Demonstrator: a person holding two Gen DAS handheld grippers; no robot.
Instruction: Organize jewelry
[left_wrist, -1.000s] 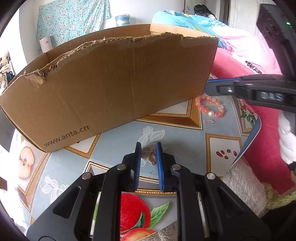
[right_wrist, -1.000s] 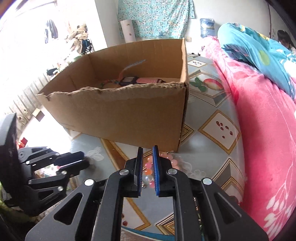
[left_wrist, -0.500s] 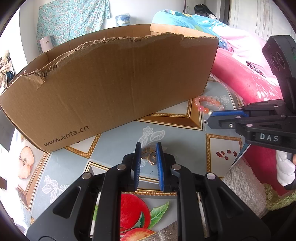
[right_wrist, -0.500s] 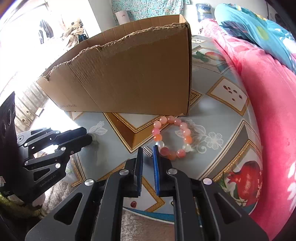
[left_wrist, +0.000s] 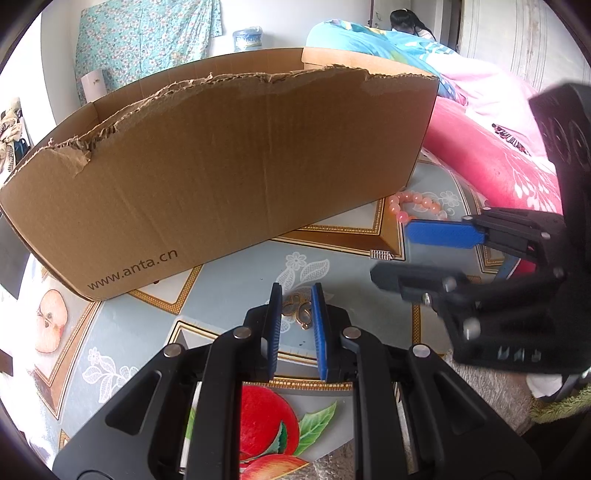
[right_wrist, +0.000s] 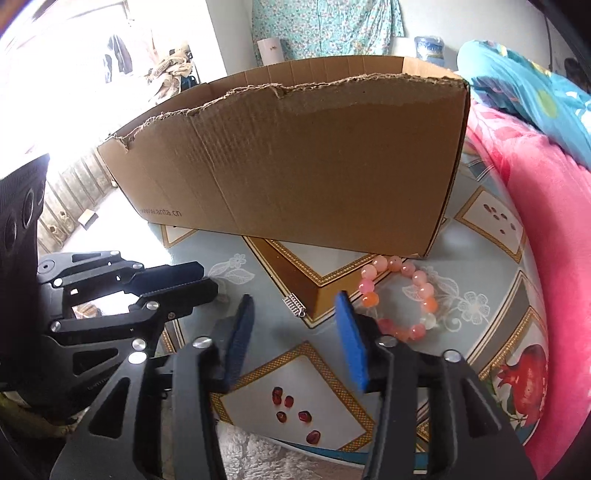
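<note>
Gold earrings (left_wrist: 297, 312) sit between the narrow left gripper (left_wrist: 295, 295) pads; contact unclear. Right gripper (right_wrist: 293, 306) jaws are opening around a silver charm (right_wrist: 294, 305) beside the bead bracelet (right_wrist: 402, 295).

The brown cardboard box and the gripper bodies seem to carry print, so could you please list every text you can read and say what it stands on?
"www.anta.cn": dark print low on the front wall of the brown cardboard box, read in the left wrist view.
The same address shows on the box in the right wrist view, fainter and smaller.
Pale lettering on the black body of the right gripper: blurred, unreadable.
No other print can be read.
</note>
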